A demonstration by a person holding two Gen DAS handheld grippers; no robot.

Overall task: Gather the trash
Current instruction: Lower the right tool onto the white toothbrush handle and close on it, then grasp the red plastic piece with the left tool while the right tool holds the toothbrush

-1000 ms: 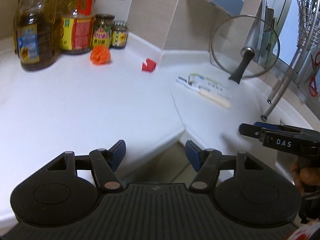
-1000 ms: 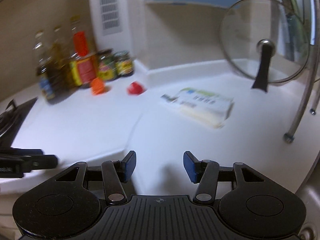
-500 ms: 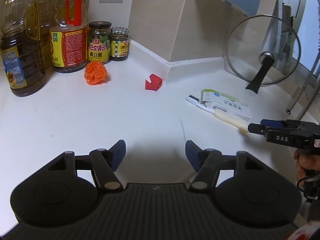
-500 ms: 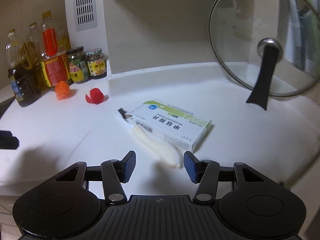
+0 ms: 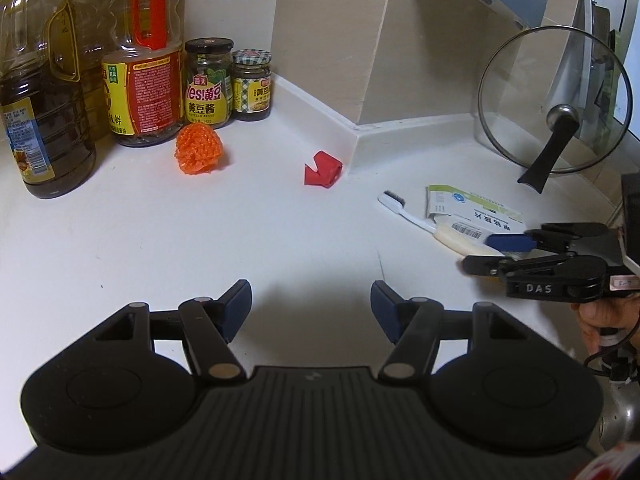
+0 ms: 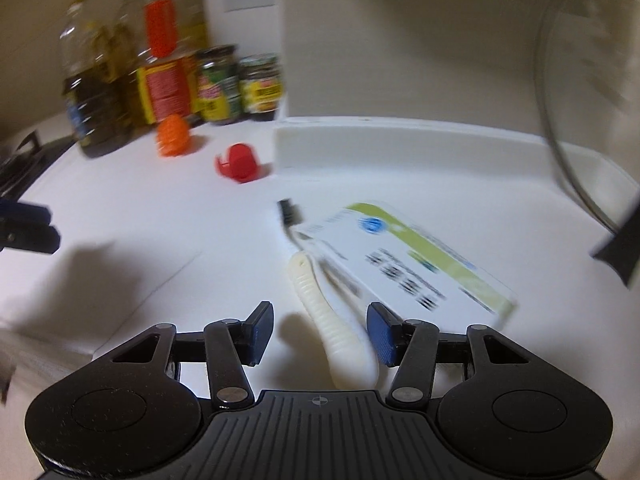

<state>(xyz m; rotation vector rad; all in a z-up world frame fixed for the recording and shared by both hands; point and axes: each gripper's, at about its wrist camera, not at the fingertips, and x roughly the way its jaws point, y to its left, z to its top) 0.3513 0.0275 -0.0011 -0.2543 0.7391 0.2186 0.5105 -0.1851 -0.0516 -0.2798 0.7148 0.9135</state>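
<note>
On the white counter (image 5: 140,240) lie a crumpled orange ball (image 5: 199,148), a folded red scrap (image 5: 322,168), a white toothbrush (image 5: 416,220) and a green-and-white medicine box (image 5: 476,212). My left gripper (image 5: 311,306) hovers open over bare counter, well short of the red scrap. My right gripper (image 6: 320,332) is open, low over the counter, with the ribbed handle of the toothbrush (image 6: 332,328) lying between its fingers; the pads do not press it. The box (image 6: 404,260) lies just right of the brush. From the left wrist view, the right gripper (image 5: 486,254) is at the handle's end.
Oil bottles (image 5: 40,100) and sauce jars (image 5: 208,84) stand along the back wall at left. A glass pot lid (image 5: 556,100) leans upright at the back right. A stove edge (image 6: 20,160) shows far left. The left gripper (image 6: 24,228) shows at that view's left edge.
The right gripper has moved forward and down until the toothbrush handle sits between its fingers. The left gripper has advanced from the counter's front edge to over the counter.
</note>
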